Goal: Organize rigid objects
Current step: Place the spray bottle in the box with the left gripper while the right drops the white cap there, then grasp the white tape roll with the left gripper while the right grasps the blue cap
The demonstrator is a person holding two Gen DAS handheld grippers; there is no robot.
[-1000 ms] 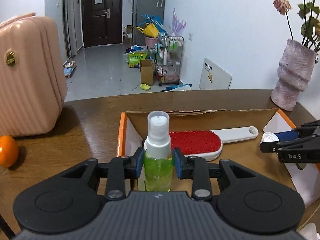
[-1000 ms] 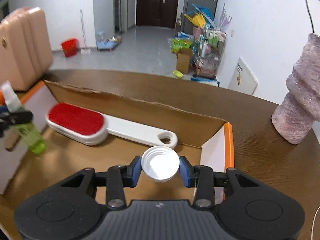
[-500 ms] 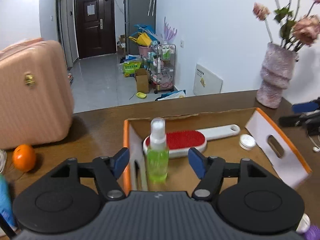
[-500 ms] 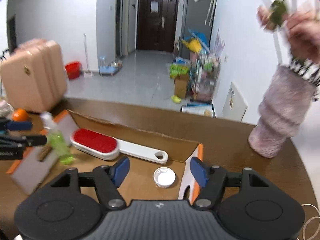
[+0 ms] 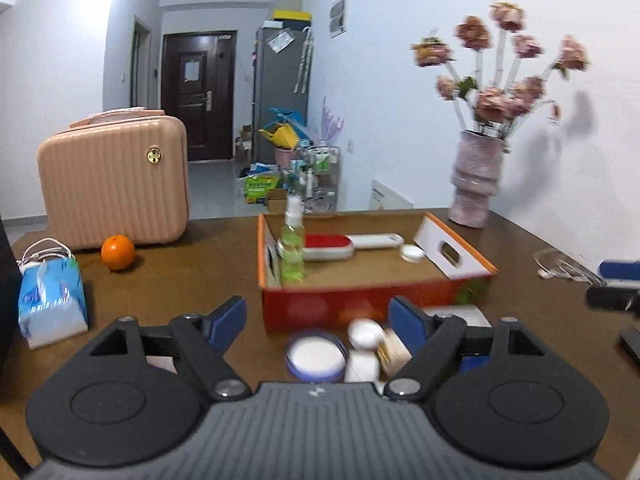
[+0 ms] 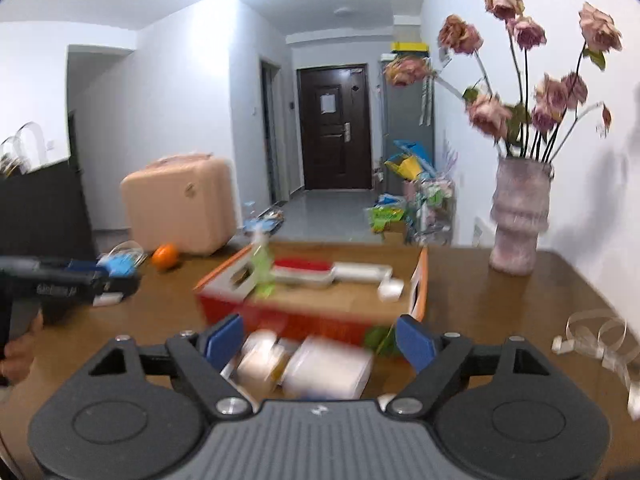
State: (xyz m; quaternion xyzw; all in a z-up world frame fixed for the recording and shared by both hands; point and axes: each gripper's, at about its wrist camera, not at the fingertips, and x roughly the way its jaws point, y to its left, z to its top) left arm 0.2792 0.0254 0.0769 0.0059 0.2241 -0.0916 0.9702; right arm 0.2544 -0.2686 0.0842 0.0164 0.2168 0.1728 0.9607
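The left gripper [image 5: 318, 322] hung above the near part of the desk [image 5: 192, 276]; its fingers [image 5: 228, 314] were spread and still widening, with nothing pinched between them. The right gripper [image 6: 320, 338] was the same, fingers [image 6: 414, 342] apart and opening, gripping nothing.

The cardboard box [image 5: 360, 308] stood in the middle of the desk. Inside it, the green spray bottle [image 5: 292, 240] stood upright in the left near corner, the red lint brush [image 5: 340, 245] lay flat just beside it, and the white cap [image 5: 412, 253] lay near the right wall.

In front of the box, a round jar with a white lid [image 5: 316, 356] and other small white containers [image 5: 366, 346] waited close together, blurred. An orange [image 5: 117, 252] lay beside the pink case [image 5: 114, 178].
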